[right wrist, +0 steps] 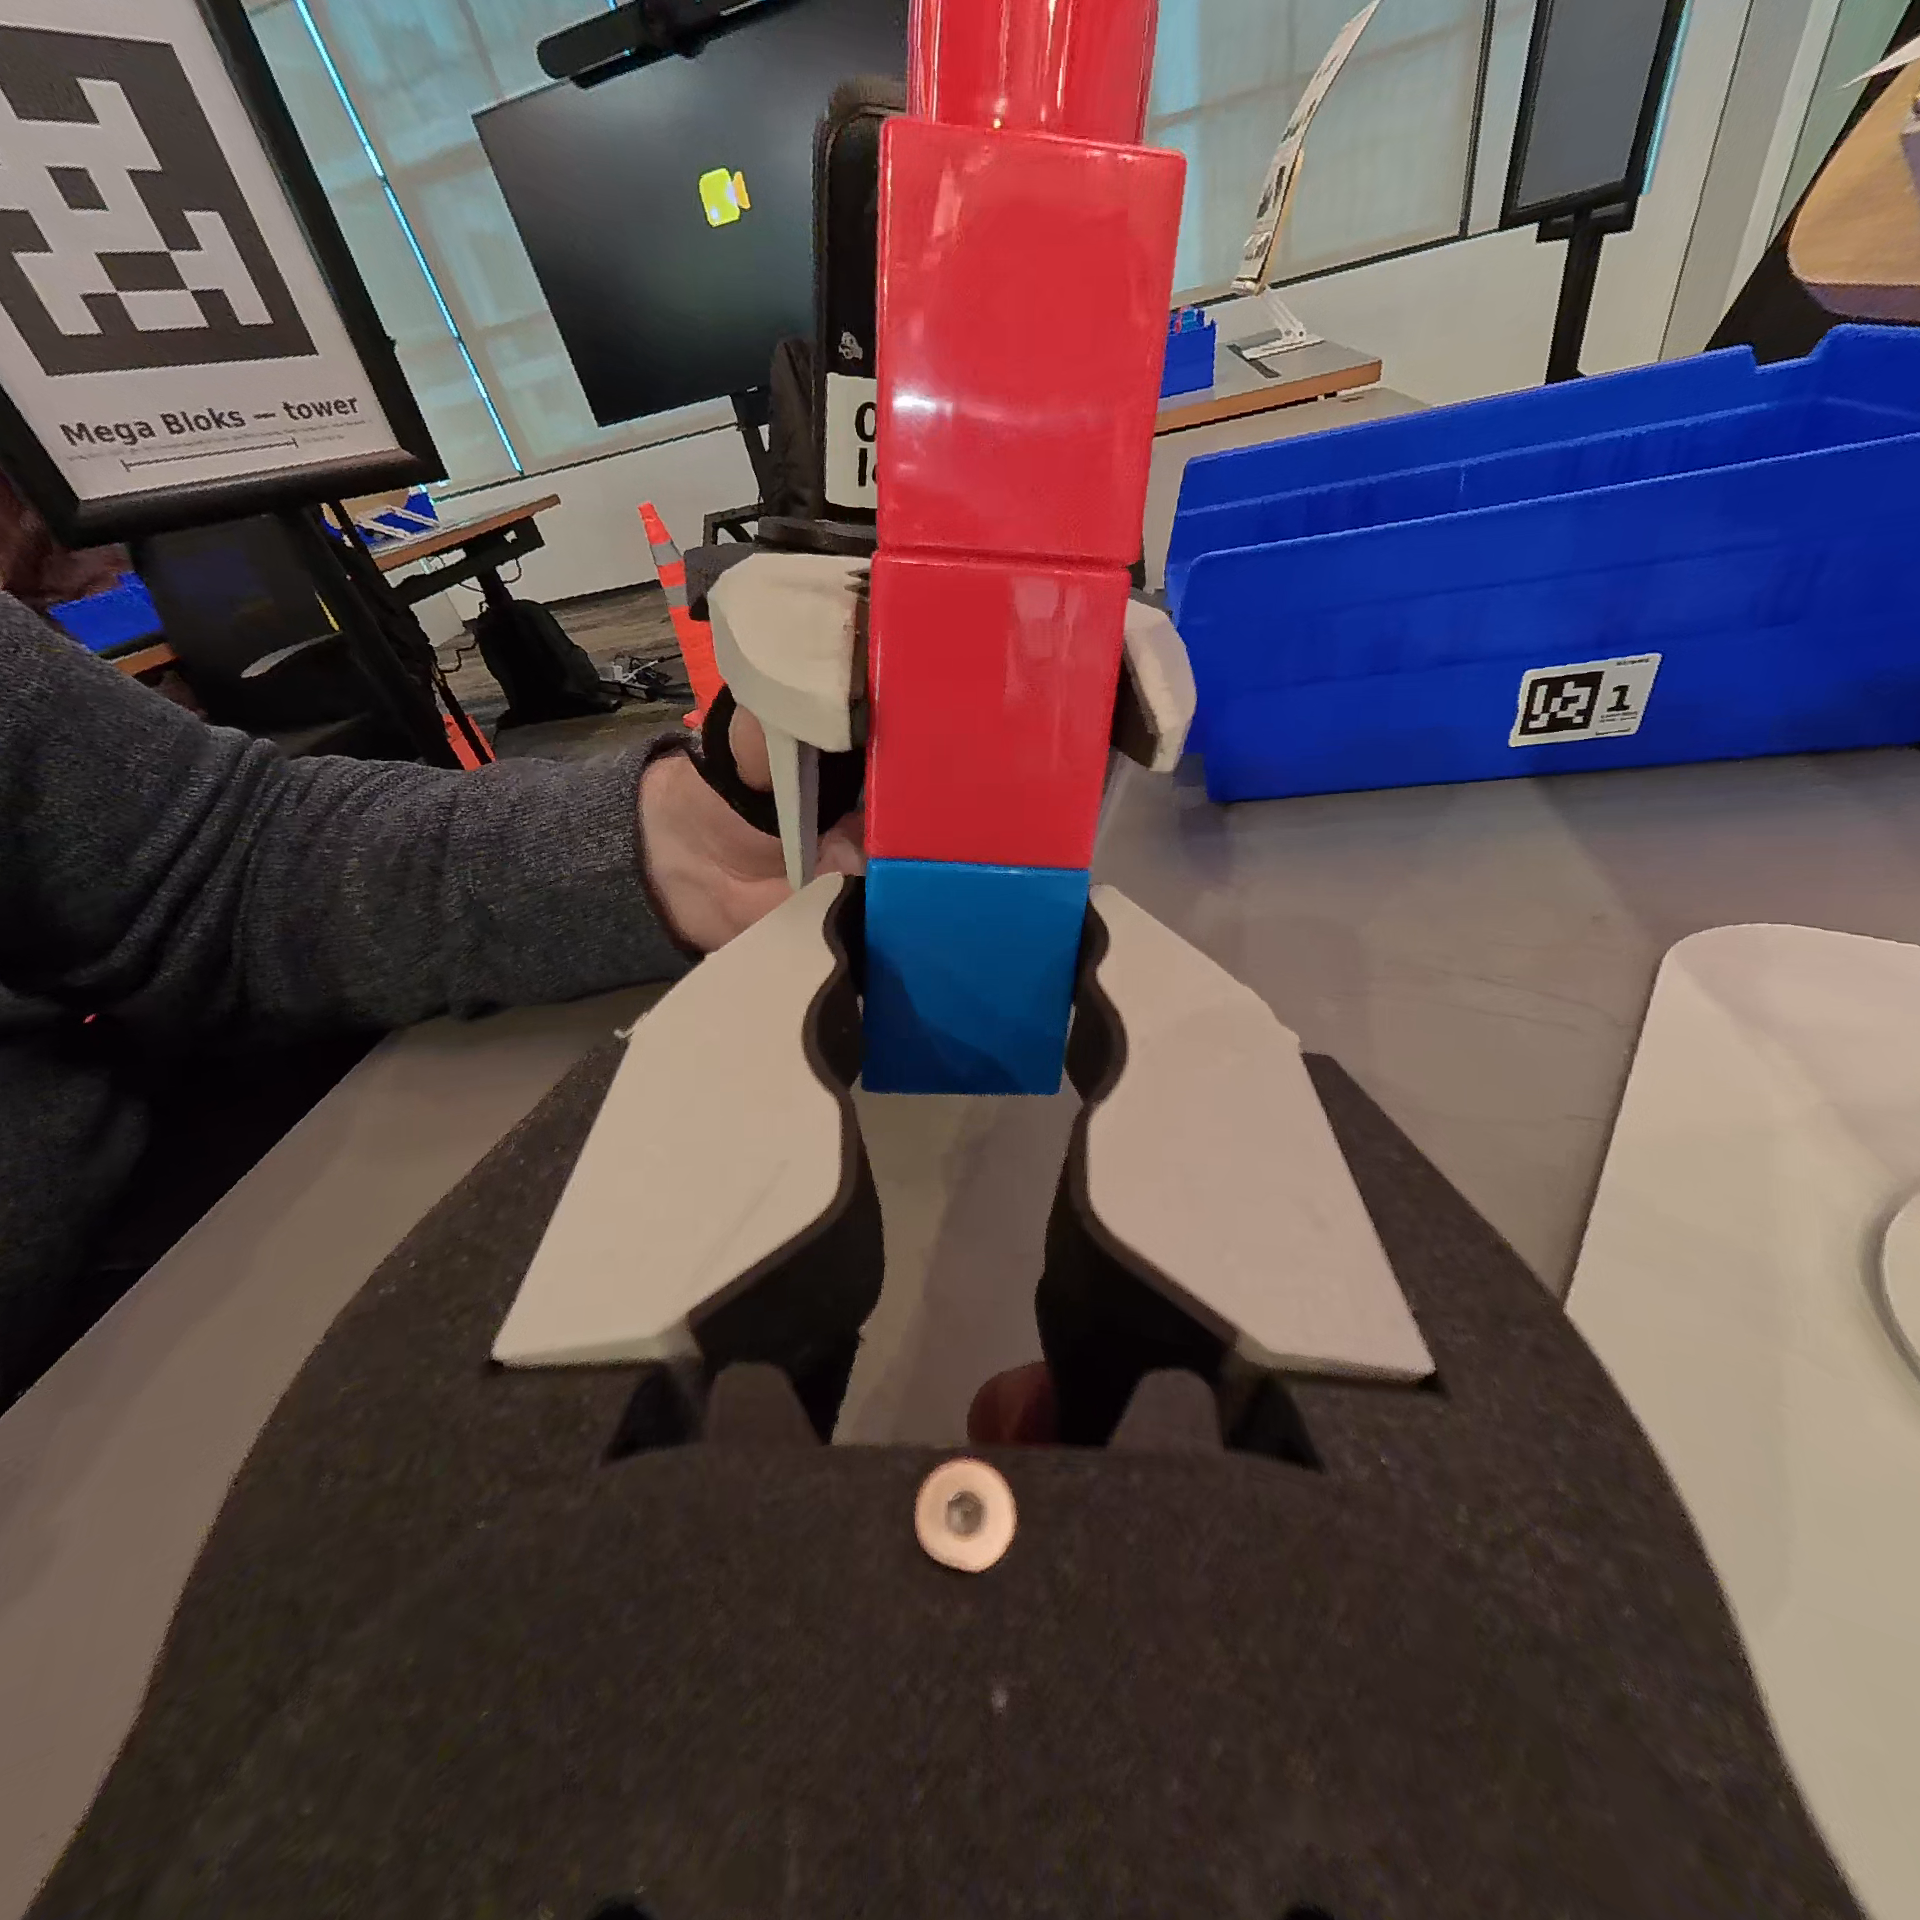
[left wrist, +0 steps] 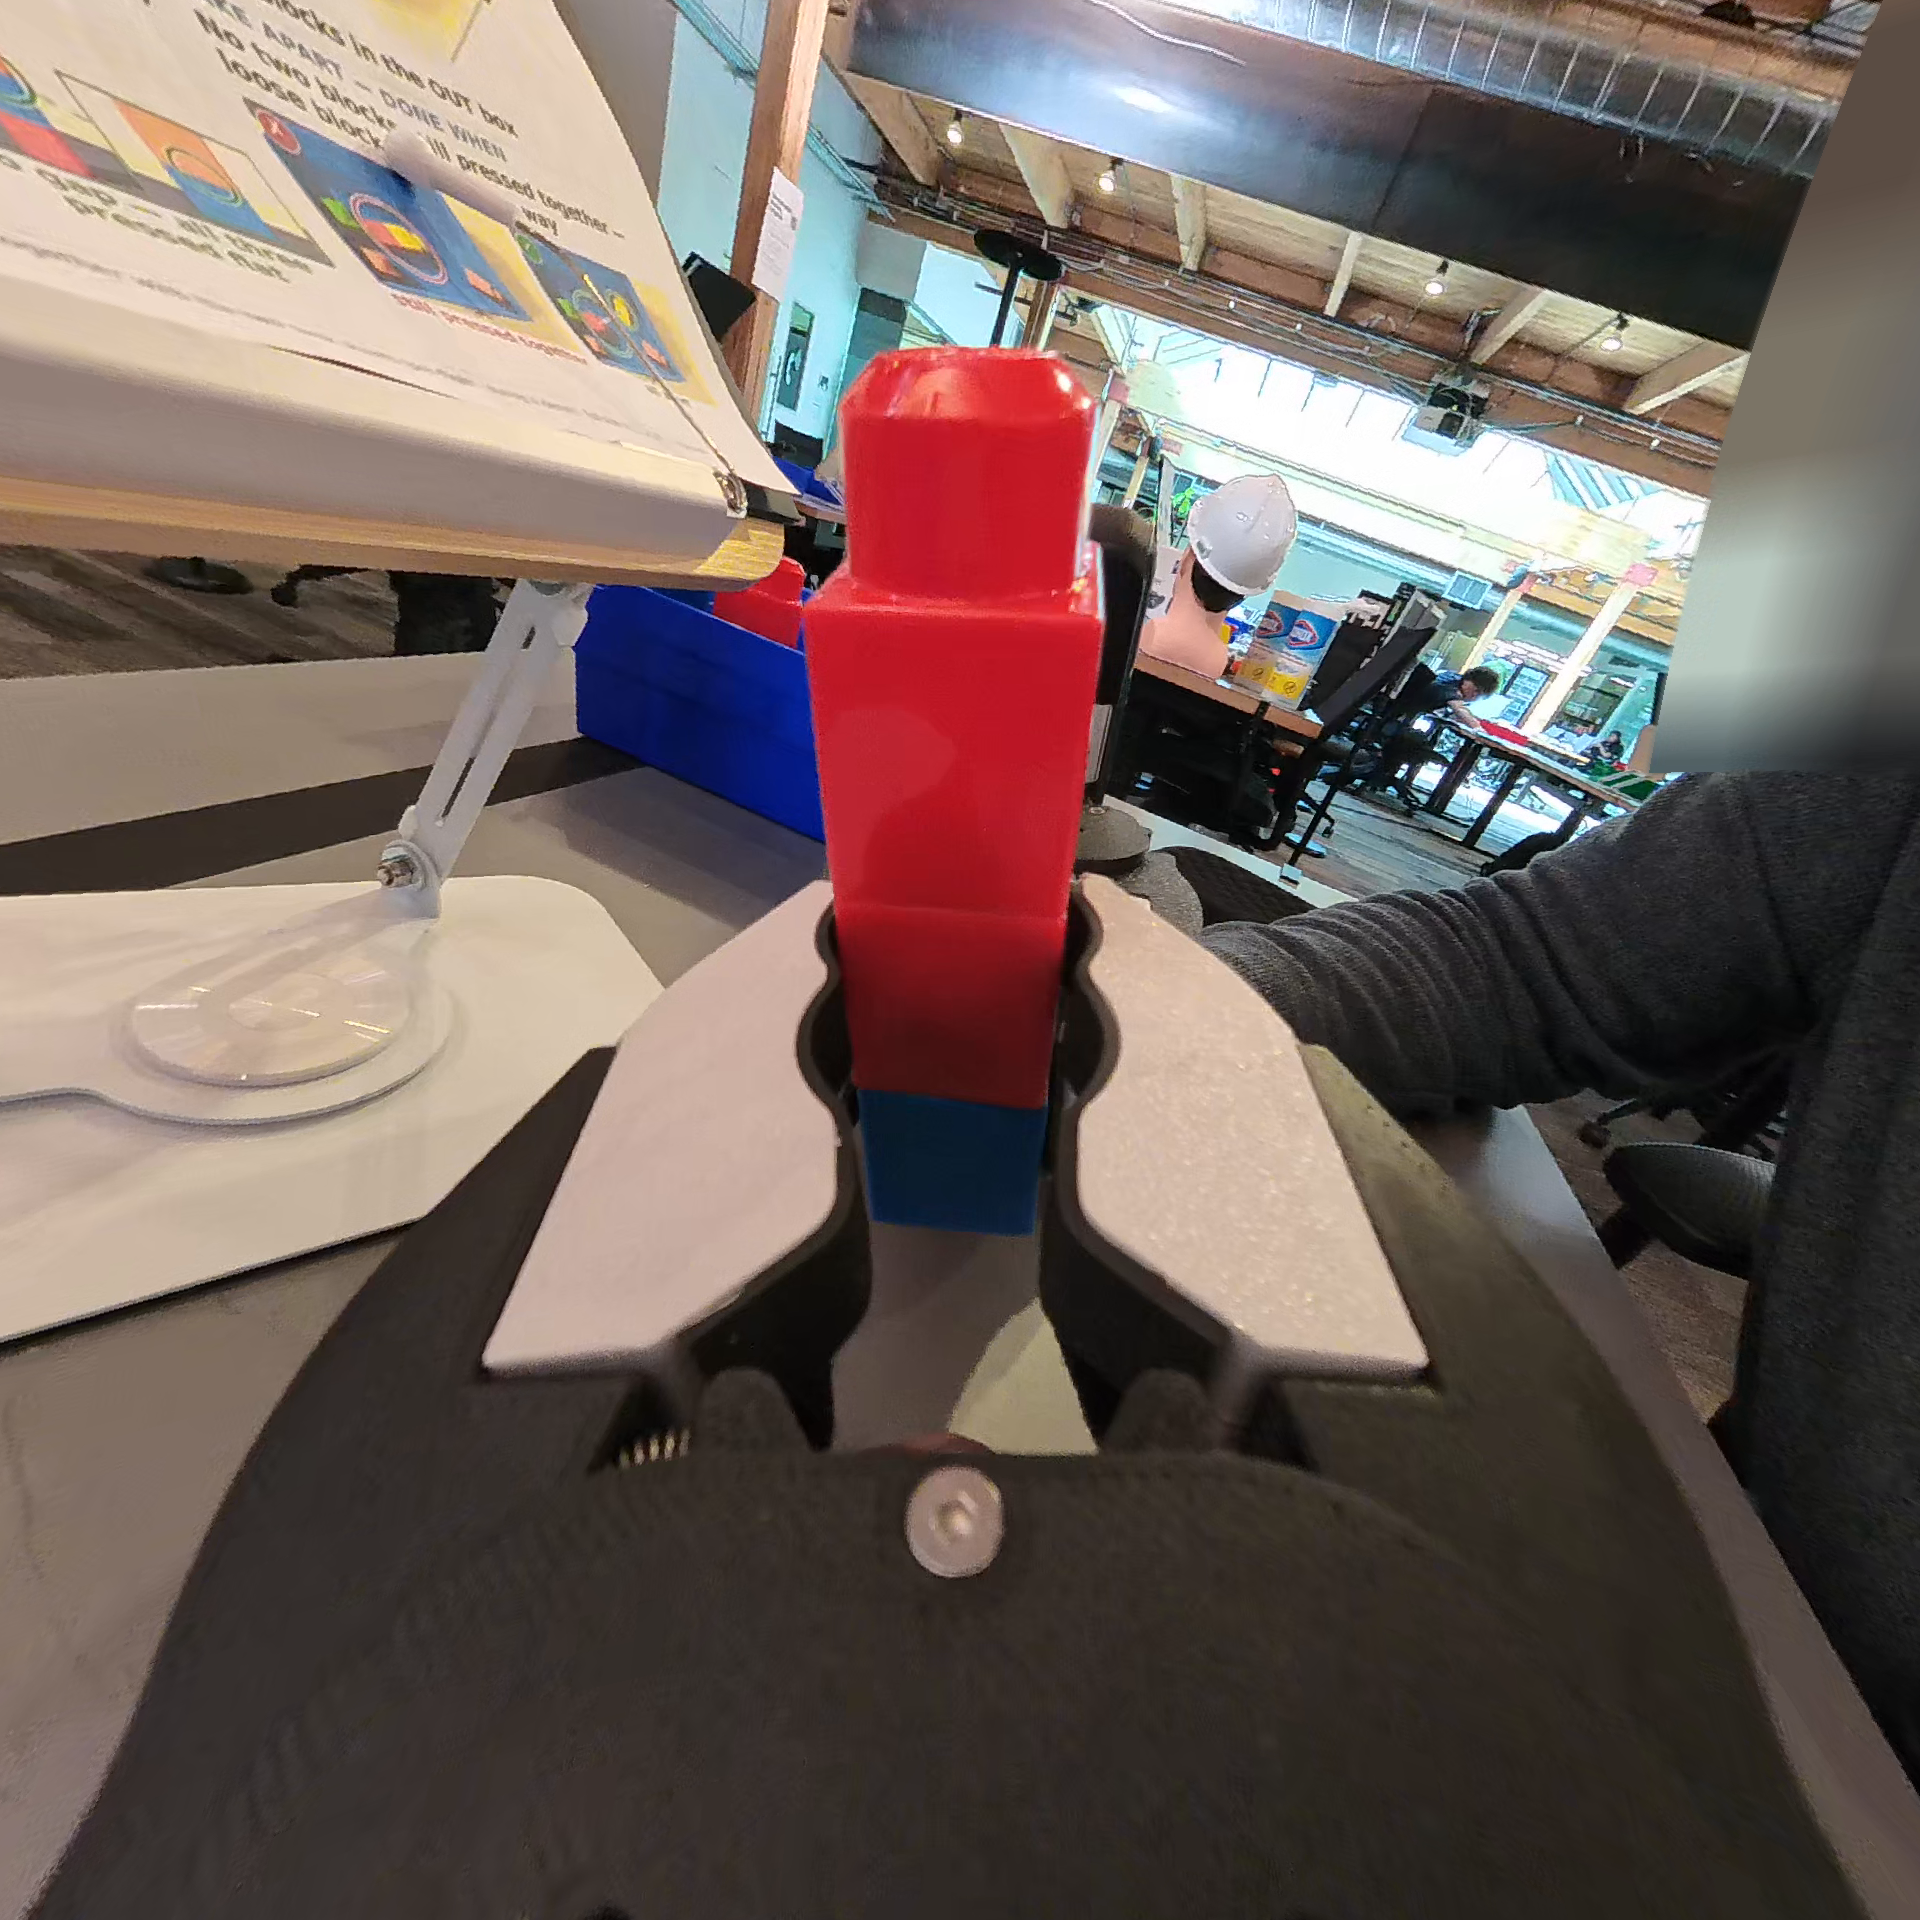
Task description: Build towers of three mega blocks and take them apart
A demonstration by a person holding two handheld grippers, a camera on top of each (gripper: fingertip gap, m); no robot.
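Your left hand-held gripper (left wrist: 951, 1023) pinches the middle red block (left wrist: 951, 1003) of the tower. At 12 o'clock the top red block (left wrist: 956, 727) sticks up. At 6 o'clock the blue block (left wrist: 951, 1169) peeks out below. Your right hand-held gripper (right wrist: 966, 987) pinches that blue block (right wrist: 966, 977). In the right wrist view the tower's top is cut off. At 3 o'clock there, a blue bin (right wrist: 1558, 582) sits on the tabletop (right wrist: 1351, 935). You cannot see what is inside it.
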